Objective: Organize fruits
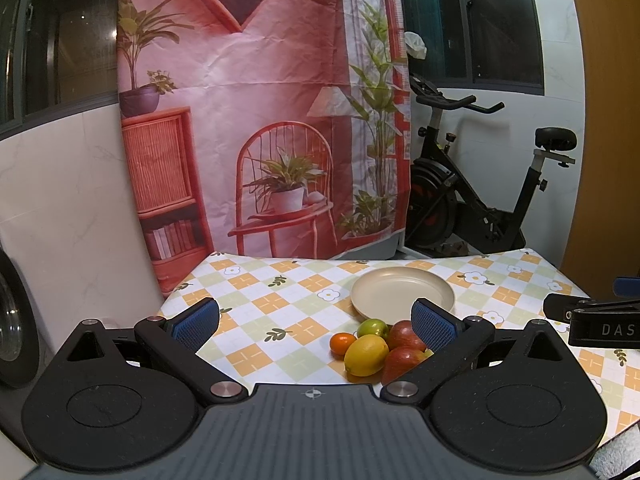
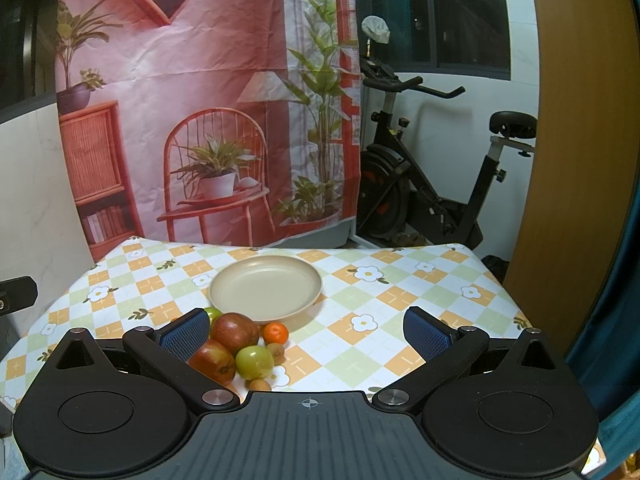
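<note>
L gripper: jaws wide apart, holding nothing, above near edge of table, toward its L side.
Lemon: L end of fruit pile w/ small orange just behind-L of it; both on cloth, near edge side of plate.
Green fruit, far: behind lemon, just beside plate rim.
Red apples: far one touching near one; mid-pile, partly hidden by R gripper's L finger.
Green fruit, near: against near apple's R side.
Kiwi-like brown fruit: R of that; a 2nd brown one at pile's near end, half hidden.
Orange, R side: just beside plate's near rim.
Plate: beige, nothing on it, mid-table toward far edge.
R gripper: jaws spread wide, holding nothing, over near edge, R of pile.
Exercise bike: beyond table's far R corner.
</note>
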Tool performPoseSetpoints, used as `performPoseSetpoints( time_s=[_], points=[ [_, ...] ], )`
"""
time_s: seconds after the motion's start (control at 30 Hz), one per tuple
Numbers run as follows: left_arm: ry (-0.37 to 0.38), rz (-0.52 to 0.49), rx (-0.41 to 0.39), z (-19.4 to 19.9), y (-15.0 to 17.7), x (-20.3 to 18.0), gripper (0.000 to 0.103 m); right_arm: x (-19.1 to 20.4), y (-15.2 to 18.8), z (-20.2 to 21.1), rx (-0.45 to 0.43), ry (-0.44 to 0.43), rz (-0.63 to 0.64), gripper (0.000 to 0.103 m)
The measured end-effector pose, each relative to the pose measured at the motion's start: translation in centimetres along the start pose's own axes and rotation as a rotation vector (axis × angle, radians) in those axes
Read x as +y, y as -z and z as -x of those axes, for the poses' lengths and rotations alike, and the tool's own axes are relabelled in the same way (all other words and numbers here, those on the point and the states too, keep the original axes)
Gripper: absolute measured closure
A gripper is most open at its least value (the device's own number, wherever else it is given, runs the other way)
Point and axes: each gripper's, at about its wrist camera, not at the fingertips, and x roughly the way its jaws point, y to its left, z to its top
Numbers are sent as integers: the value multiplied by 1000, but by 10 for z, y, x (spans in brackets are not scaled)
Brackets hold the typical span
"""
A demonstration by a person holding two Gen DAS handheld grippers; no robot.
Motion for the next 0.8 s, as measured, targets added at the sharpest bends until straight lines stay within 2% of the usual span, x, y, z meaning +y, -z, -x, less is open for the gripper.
performPoseSetpoints(
  time_s=[0.8],
  points=[
    [4, 2, 2, -1, 1, -3, 0, 0, 1, -1, 1, -2, -3, 0]
  ],
)
